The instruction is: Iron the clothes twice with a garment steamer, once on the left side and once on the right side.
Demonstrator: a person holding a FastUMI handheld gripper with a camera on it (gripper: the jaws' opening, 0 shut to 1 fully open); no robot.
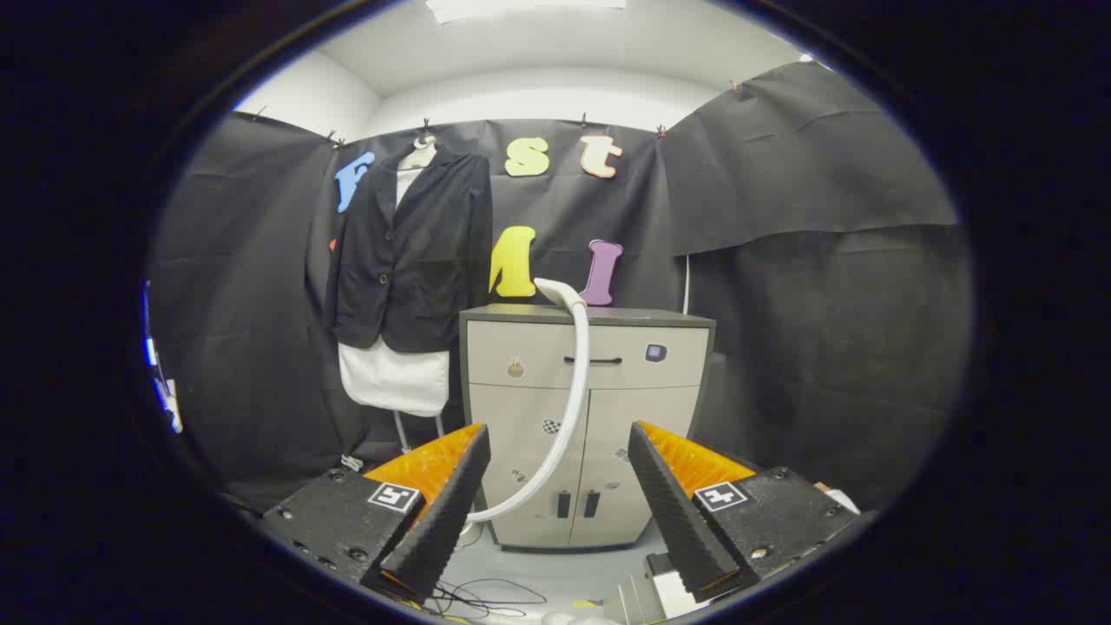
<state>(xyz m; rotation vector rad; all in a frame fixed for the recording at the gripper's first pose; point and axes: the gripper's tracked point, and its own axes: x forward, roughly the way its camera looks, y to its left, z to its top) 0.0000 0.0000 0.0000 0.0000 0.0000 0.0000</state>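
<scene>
The gripper (560,434) has its fingers spread wide with nothing between them. Beyond them stands a cabinet (651,417), with a white hose (575,382) curving from its top edge down its front. Left of the cabinet, a dark jacket (408,252) hangs over a white garment (392,380) on a stand.

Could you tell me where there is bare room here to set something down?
The cabinet top right of the white hose looks bare. Floor below the open tongs is crowded with cables. The jacket hangs left of the cabinet.
</scene>
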